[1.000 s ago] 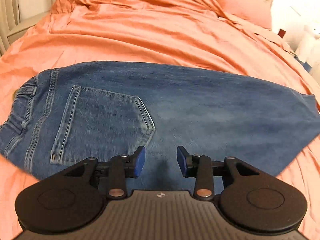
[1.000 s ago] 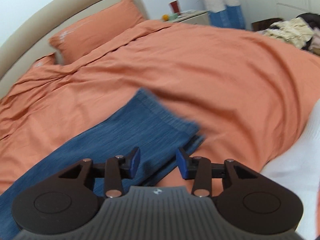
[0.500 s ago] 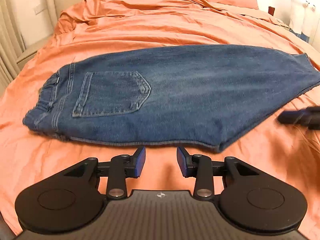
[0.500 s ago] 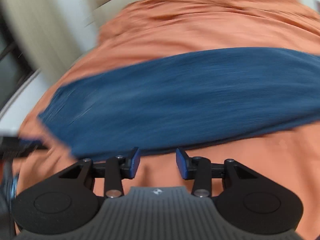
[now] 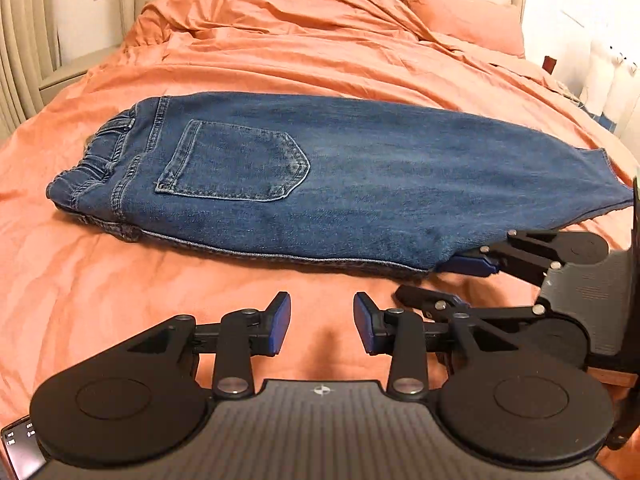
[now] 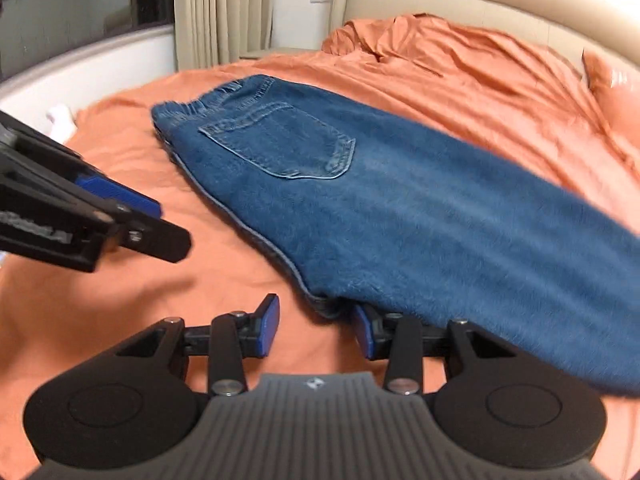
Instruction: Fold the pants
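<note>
Blue denim pants (image 5: 360,184), already doubled lengthwise, flat on orange bedsheet (image 5: 120,300) ahead of both grippers. Judged heavy, limp, not slippery; best taken at near doubled edge. Left gripper (image 5: 322,326) tilted downward short of that edge, jaws parted, empty. Right gripper (image 6: 316,328) at the edge, parted, denim over right finger, unclamped.

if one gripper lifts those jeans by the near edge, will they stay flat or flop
Probably flop: the jeans drape softly over the wrinkled orange duvet, so unheld parts would likely sag. The doubled denim looks thick, so likely heavy for cloth. Its rough weave seems unlikely to slip.
</note>
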`<move>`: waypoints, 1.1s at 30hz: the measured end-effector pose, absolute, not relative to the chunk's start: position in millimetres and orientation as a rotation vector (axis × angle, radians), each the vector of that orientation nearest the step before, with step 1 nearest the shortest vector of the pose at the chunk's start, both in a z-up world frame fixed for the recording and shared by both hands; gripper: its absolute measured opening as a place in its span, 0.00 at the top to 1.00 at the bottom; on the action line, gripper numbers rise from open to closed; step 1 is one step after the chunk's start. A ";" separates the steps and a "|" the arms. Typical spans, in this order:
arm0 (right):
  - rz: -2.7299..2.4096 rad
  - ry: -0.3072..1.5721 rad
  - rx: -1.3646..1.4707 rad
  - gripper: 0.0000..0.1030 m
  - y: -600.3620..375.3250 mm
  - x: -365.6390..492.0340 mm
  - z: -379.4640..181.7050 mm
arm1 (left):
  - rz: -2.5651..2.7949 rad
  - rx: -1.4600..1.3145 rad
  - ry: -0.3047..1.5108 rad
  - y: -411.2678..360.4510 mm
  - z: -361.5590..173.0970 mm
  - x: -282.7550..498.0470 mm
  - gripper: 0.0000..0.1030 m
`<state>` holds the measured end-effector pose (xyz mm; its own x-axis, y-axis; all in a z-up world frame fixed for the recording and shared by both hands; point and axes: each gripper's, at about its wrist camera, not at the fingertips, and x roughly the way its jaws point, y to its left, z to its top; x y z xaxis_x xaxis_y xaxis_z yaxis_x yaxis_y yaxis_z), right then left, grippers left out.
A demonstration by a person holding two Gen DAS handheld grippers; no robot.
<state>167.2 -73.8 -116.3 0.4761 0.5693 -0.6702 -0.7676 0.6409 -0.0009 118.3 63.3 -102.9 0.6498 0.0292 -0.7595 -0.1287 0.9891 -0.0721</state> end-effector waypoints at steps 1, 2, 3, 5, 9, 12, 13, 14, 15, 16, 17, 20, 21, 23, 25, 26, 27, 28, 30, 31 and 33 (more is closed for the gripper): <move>0.828 0.683 -0.336 0.65 -73.1 166.2 -114.5 | 0.088 -0.121 0.856 63.3 -102.7 117.6 0.58; 0.827 0.676 -0.338 0.65 -73.2 164.3 -111.3 | 0.086 -0.118 0.853 63.4 -102.3 116.4 0.58; 0.823 0.666 -0.346 0.65 -73.6 162.4 -107.2 | 0.084 -0.116 0.850 63.8 -102.3 115.5 0.58; 0.824 0.641 -0.375 0.65 -79.9 154.4 -98.7 | 0.084 -0.124 0.844 65.8 -102.0 113.8 0.58; 0.795 0.644 -0.445 0.65 -81.4 155.0 -101.2 | 0.084 -0.165 0.852 69.9 -104.2 115.6 0.58; 0.802 0.723 -0.439 0.65 -77.6 166.5 -111.7 | 0.092 -0.185 0.852 73.5 -103.4 114.2 0.58; 0.797 0.713 -0.452 0.65 -74.2 165.0 -113.0 | 0.093 -0.187 0.850 74.6 -102.8 113.4 0.58; 0.811 0.679 -0.474 0.65 -70.4 159.6 -110.8 | 0.095 -0.189 0.849 75.4 -102.2 112.8 0.58; 0.845 0.637 -0.494 0.62 -66.7 151.4 -106.6 | 0.099 -0.190 0.848 76.3 -102.0 112.4 0.58; 0.873 0.599 -0.513 0.55 -64.0 143.0 -101.6 | 0.103 -0.193 0.848 77.1 -101.8 112.2 0.58; 0.876 0.567 -0.543 0.56 -62.0 137.1 -98.7 | 0.105 -0.197 0.849 77.5 -102.0 112.5 0.58; 0.839 0.635 -0.547 0.65 -63.5 150.5 -107.9 | 0.093 -0.207 0.853 77.4 -103.3 114.3 0.58; 0.814 0.683 -0.511 0.69 -67.5 160.9 -114.0 | 0.092 -0.208 0.852 76.8 -103.6 114.6 0.58; 0.802 0.731 -0.419 0.76 -76.4 175.3 -119.7 | 0.089 -0.213 0.852 76.0 -104.2 115.1 0.58; 0.830 0.729 -0.360 0.94 -79.4 173.9 -116.7 | 0.073 -0.229 0.855 76.4 -105.2 116.7 0.58; 0.844 0.717 -0.358 0.94 -78.5 167.4 -113.5 | 0.062 -0.241 0.851 77.2 -105.0 117.3 0.58; 0.845 0.687 -0.382 0.94 -77.3 158.5 -110.0 | 0.056 -0.253 0.844 77.7 -104.5 118.1 0.58; 0.848 0.669 -0.411 0.95 -76.9 149.1 -109.9 | 0.052 -0.268 0.841 78.5 -104.4 120.5 0.58; 0.842 0.704 -0.435 0.96 -77.4 141.5 -121.4 | 0.034 -0.295 0.850 78.8 -106.4 127.9 0.58; 0.836 0.715 -0.441 0.96 -78.7 140.7 -128.6 | 0.020 -0.309 0.854 78.2 -107.8 132.3 0.58; 0.830 0.708 -0.415 0.96 -82.1 140.8 -132.7 | -0.011 -0.336 0.853 76.7 -110.2 140.9 0.59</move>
